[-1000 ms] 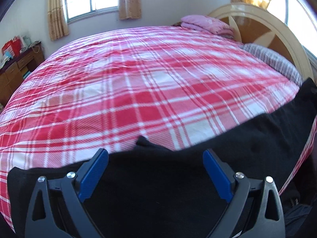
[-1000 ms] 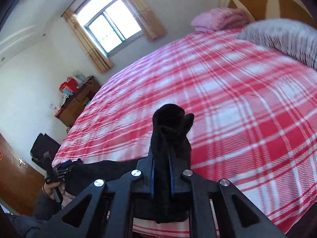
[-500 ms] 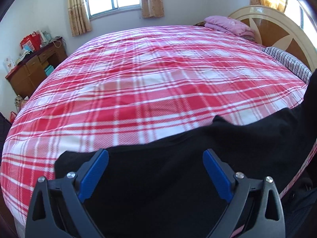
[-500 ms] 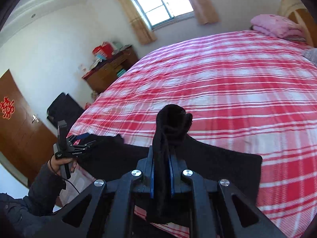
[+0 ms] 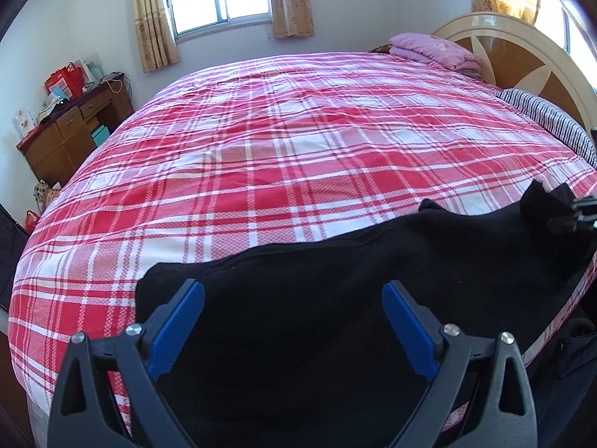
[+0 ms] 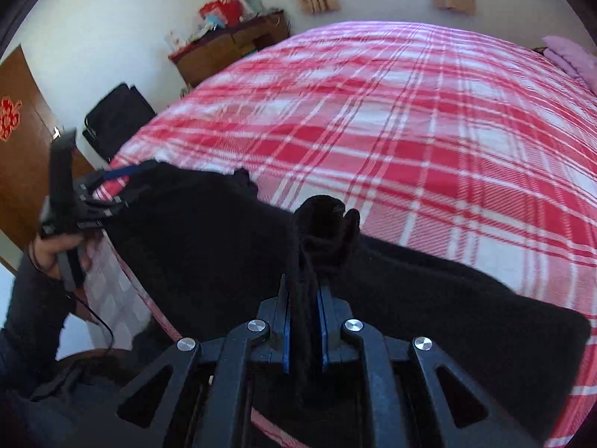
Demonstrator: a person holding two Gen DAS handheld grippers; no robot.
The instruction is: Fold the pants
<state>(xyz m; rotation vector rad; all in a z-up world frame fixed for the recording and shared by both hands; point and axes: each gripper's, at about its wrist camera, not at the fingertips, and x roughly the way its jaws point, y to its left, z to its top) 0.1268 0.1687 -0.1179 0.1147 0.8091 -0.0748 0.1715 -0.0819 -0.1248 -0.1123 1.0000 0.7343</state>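
Black pants [image 5: 373, 298] lie along the near edge of the bed [image 5: 298, 142], with the right gripper [image 6: 304, 321] clenched on a bunched fold of them. Over the cloth, the left gripper [image 5: 293, 321] has its jaws spread wide, holding nothing. Where the pants end at that view's right edge is cut off.

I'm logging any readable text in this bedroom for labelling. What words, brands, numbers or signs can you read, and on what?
No text reads clearly.
Red ornament on the brown door: a decorative sign, too blurred to read.
Red bags and boxes on the wooden desk: any print is too small to read.
Black pants, plaid bedspread: no text visible.
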